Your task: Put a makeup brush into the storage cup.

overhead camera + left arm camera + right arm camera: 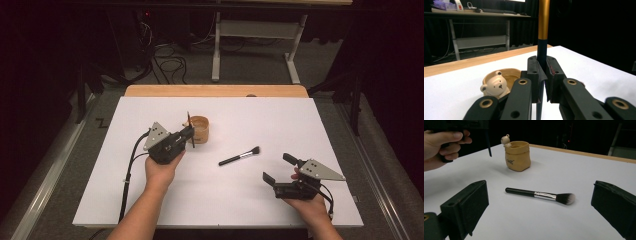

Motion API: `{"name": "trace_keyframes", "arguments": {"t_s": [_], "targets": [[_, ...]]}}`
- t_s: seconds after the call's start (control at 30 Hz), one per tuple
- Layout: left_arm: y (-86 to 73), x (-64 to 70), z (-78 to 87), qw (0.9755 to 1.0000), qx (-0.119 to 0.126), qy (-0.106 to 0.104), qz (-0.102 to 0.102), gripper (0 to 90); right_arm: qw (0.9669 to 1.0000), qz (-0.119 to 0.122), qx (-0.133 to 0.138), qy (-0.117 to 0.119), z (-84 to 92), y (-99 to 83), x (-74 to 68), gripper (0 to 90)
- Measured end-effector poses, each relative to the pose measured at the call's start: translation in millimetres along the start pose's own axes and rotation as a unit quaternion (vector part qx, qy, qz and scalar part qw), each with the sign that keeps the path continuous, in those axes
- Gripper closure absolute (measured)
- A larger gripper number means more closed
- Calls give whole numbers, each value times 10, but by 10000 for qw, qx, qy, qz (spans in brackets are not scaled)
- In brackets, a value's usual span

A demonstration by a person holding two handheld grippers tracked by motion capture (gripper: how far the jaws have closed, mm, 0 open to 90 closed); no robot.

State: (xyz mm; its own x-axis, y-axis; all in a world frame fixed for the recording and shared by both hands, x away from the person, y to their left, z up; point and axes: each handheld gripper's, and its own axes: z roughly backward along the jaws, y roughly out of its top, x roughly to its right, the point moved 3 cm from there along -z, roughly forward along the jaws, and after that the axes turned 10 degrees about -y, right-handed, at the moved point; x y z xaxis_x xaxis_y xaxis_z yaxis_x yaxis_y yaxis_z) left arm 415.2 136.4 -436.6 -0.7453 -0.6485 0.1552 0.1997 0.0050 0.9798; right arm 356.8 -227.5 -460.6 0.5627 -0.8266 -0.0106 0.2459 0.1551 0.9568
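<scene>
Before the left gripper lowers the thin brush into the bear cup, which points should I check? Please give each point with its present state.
1. Left gripper shut on the thin brush: ok.
2. Thin brush upright in the jaws: ok.
3. Brush directly over the mouth of the bear cup: not ok, it hangs beside the rim.
4. Bear cup standing upright on the white table: ok.
5. Right gripper open and apart from the cup: ok.
6. Makeup brush lying apart from the cup: ok.

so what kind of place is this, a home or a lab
Most likely a lab or recording studio: black curtains all round, loose cables on the carpet, and a desk with a keyboard behind the white-topped table.
</scene>
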Motion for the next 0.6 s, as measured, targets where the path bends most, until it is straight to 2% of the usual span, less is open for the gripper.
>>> {"name": "trace_keyframes", "arguments": {"t_s": [0.07, 0.23, 0.37, 0.5, 0.6], "targets": [[14, -22, -33, 10000, -78, 19, -47, 833, 10000, -29, -18, 6, -5, -5, -2, 20], [44, -67, -101, 10000, -45, 80, 35, 833, 10000, -21, -7, 21, 0, -3, -13, 28], [98, -59, -161, 10000, -55, 74, 9, 833, 10000, -60, 7, 31, 4, 3, -16, 31], [155, -73, -214, 9998, -62, 160, -36, 833, 10000, -44, 12, 65, -3, -1, -21, 33], [191, -109, -248, 9998, -13, 191, 17, 833, 10000, -50, -3, 56, -7, -3, -35, 36]]}}
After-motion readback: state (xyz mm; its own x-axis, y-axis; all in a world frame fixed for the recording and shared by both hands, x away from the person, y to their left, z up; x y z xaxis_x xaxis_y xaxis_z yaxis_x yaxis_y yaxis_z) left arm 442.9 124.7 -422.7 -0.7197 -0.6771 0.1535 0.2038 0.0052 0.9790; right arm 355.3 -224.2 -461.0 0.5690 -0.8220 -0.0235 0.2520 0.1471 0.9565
